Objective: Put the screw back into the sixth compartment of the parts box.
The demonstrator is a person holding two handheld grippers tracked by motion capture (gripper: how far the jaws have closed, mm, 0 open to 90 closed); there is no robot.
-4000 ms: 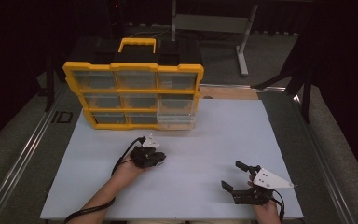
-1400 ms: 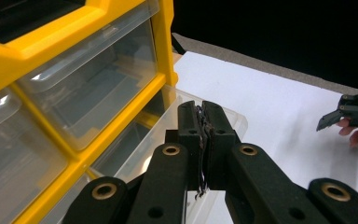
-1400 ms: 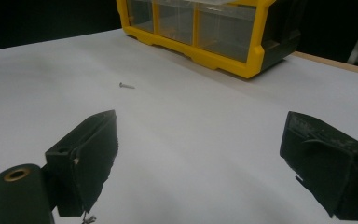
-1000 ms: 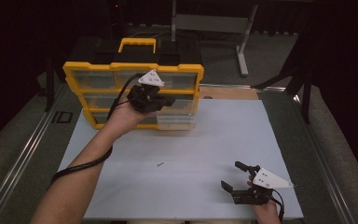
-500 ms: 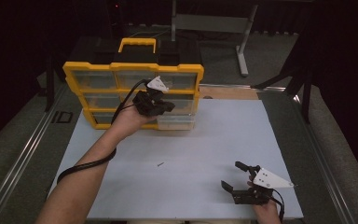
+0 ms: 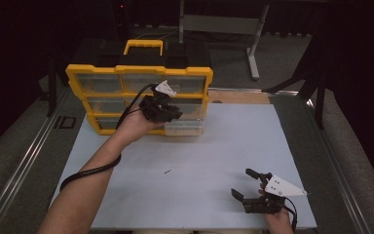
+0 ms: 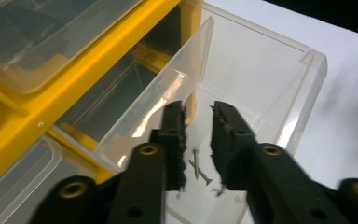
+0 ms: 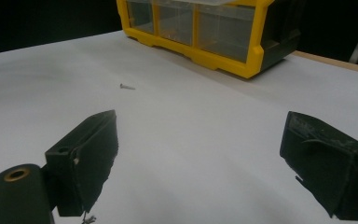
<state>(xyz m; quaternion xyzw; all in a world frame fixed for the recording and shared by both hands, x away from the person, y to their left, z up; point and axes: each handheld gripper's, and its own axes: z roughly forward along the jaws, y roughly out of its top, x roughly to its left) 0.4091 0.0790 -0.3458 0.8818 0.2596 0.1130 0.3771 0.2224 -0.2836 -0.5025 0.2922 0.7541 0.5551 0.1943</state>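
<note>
The left gripper [image 6: 171, 113] hangs over a clear plastic drawer [image 7: 261, 88] pulled out of the bottom row of a yellow parts organizer [image 6: 139, 97], its black jaws a narrow gap apart after just opening, with nothing pinched between them. Directly under that gap, on the drawer's floor, lie two small screws [image 7: 198, 169], crossed and touching; by the look of it, the drop-off step is done here and the hand is about to leave. Outward across the white tabletop [image 6: 224, 146], one more screw [image 6: 167, 171] lies alone, well apart from the organizer and roughly midway between the two hands; the right gripper view catches the same screw [image 8: 127, 87] lying on the sheet ahead of it. The right gripper [image 6: 251, 184] rests near the table's near edge at the person's right, jaws spread wide and empty, aimed toward the organizer. My reading is that the work is sorting loose screws into the open drawer, and one piece remains outside. The next move would call for lifting the left gripper clear of the drawer wall, swinging back to the stray screw, and closing low and square on its thin shank, since so small a part could easily slip or skid on the smooth sheet.
</note>
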